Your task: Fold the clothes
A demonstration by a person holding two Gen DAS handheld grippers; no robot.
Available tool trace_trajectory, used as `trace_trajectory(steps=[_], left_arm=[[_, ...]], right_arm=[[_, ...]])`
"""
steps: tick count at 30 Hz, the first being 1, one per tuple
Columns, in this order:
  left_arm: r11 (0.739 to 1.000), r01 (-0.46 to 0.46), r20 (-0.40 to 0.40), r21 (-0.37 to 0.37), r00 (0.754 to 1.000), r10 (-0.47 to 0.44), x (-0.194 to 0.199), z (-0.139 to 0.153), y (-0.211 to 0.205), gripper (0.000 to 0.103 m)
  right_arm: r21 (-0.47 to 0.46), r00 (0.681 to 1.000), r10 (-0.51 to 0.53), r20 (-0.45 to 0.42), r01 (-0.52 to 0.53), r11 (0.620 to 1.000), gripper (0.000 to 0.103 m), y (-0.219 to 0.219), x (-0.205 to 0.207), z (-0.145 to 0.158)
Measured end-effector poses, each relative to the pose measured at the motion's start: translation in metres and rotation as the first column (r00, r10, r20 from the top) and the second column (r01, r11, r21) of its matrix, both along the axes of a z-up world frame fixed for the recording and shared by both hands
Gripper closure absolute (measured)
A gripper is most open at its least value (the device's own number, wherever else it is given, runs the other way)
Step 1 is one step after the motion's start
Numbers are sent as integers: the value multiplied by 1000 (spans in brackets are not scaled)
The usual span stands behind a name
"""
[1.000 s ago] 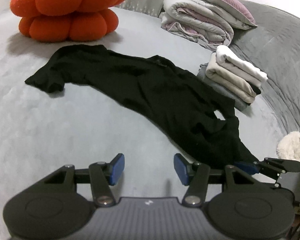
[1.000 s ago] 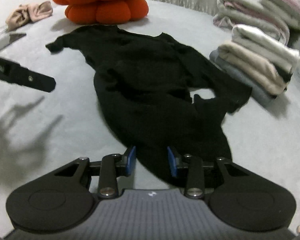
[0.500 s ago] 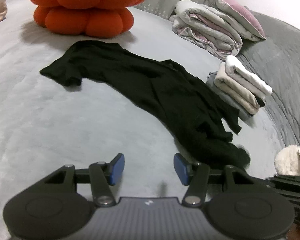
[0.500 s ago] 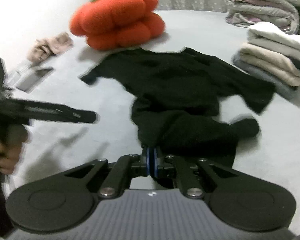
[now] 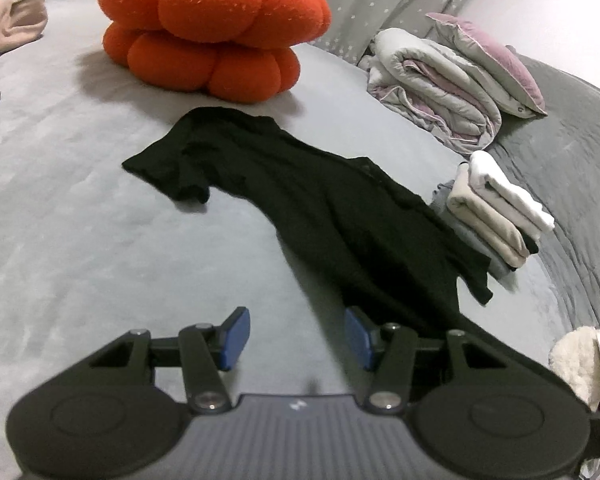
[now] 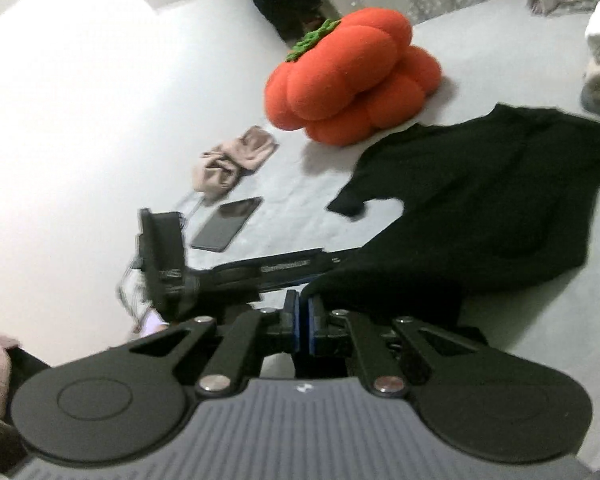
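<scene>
Since before, we dragged the black garment (image 6: 480, 216) hem leftward, right gripper (image 6: 303, 322) clamped on it, left gripper (image 5: 298, 338) wide, empty.

No text, label or number can be read anywhere. A small white emblem sits on each claw's ribbed grey housing (image 5: 299, 405), but it spells nothing legible.

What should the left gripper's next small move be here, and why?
Probably ease the left gripper right onto the near edge of the black shirt and shut on it. Its jaws stand open over bare bed cover, just beside the hem, while the right gripper is shut on the shirt. A second grip would let the hem be drawn flat.
</scene>
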State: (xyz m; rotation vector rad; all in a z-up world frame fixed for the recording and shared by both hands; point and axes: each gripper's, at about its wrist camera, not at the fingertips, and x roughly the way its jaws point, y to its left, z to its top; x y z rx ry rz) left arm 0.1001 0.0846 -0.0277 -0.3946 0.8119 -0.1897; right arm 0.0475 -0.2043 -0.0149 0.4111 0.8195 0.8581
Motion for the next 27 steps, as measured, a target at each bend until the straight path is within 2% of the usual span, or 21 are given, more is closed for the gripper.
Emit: trace_trajectory(steps=[2,6,9,11,14,17,23,26,27], left_arm=[[1000,5,-7,6,1000,-5,1,-2,0,50],[1000,15,-21,18,1000,-15,3,-5,-1,50],[999,23,-31,28,999,-22,4,-7,-2,50],[999,22,-47,23,999,-21,9,-12,-4,50],[1000,16,-78,10,997,-15,18,-22,-8,56],[1000,-4,-108,-24,994,2,27,-31,-9,58],[997,-33,-97,-67,995,27,36,-37,-9,59],[996,-45,-86,-83,996,38,41,-39,-9,62],[995,-50,-82,-87,996,43,42,-40,-9,63]], right_arm=[[4,1000,4,-24,-3,1000,97,1,2,-3],[-61,997,-20,-72,16,998,97,0,7,-18],[-108,994,-30,-104,19,994,88,-5,9,-27],[-134,991,-46,-122,29,991,88,-9,10,-32],[-159,986,-96,-137,73,984,88,-18,14,-40],[-167,971,-166,-172,137,976,87,-32,23,-52],[-172,931,-271,-245,234,957,85,-59,39,-72],[-131,905,-308,-293,281,951,76,-73,45,-81],[-123,898,-323,-300,299,946,63,-77,47,-82]])
